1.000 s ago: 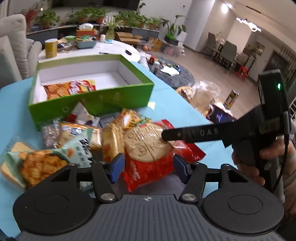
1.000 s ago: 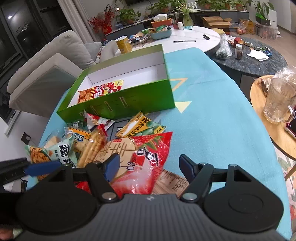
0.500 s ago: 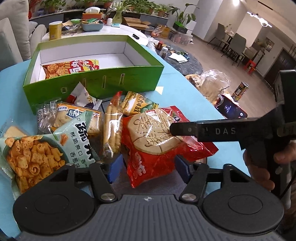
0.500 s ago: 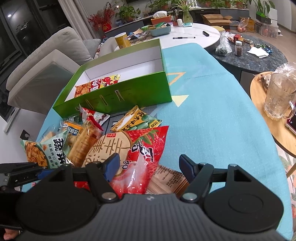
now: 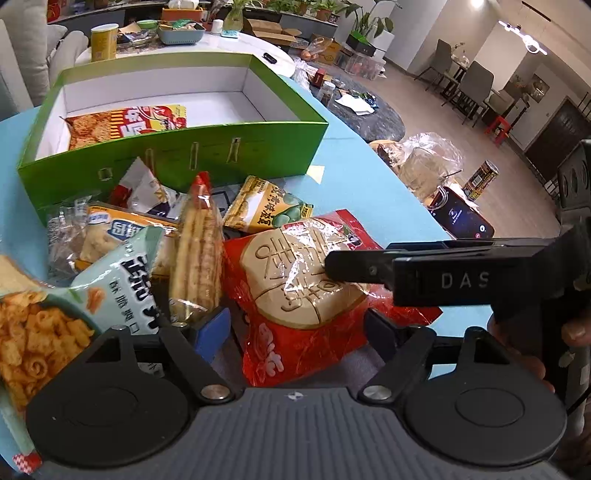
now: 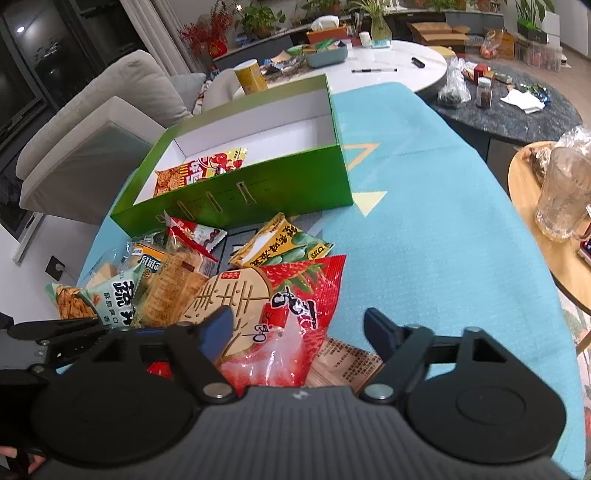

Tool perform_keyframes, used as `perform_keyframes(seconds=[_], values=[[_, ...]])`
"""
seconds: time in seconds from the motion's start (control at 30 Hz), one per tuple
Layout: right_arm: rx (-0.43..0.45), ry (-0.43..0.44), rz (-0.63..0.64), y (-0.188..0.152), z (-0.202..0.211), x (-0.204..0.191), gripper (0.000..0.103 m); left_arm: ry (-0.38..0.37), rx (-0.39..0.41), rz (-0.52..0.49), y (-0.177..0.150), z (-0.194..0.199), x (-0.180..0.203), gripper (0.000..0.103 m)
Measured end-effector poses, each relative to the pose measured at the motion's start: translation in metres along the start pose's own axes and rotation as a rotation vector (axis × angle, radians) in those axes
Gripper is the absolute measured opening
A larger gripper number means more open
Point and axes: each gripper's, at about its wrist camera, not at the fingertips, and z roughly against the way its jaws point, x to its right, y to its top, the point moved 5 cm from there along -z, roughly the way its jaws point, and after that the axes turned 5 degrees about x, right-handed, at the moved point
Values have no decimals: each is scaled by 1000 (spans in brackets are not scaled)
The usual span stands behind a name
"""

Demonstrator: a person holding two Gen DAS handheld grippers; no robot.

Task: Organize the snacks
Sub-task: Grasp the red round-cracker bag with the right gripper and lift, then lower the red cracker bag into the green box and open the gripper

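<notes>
Only left wrist shows phone, perhaps lit.

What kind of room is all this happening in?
Most likely a home's open living and dining room. A grey sofa stands behind the blue table, potted plants line the far wall, and dining chairs stand under a ceiling light across the room.

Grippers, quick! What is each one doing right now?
Left gripper: jaws opening around the red cracker bag, not gripping it.
Right gripper: open, holding nothing.
</notes>
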Motion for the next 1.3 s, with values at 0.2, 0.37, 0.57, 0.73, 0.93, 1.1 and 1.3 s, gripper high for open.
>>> perform_keyframes(seconds=[0.2,0.37,0.57,0.73,0.93,1.1,1.3], values=[[-34,42,-2,1,-8,-4,81,-23,-22,-17,1,-14,3,78],[-40,88,36,0,-10,-12,81,-59,-20,-36,1,-16,5,65],[-32,113,49,2,-4,-15,80,-57,1,-87,3,-12,16,59],[-6,117,22,3,7,-11,80,-66,33,-117,6,-3,27,58],[50,128,8,9,23,-12,80,-56,78,-157,15,12,36,58],[91,147,7,22,31,-16,80,-32,117,-190,31,22,41,58],[168,170,35,61,31,-25,80,18,185,-237,72,30,39,58]])
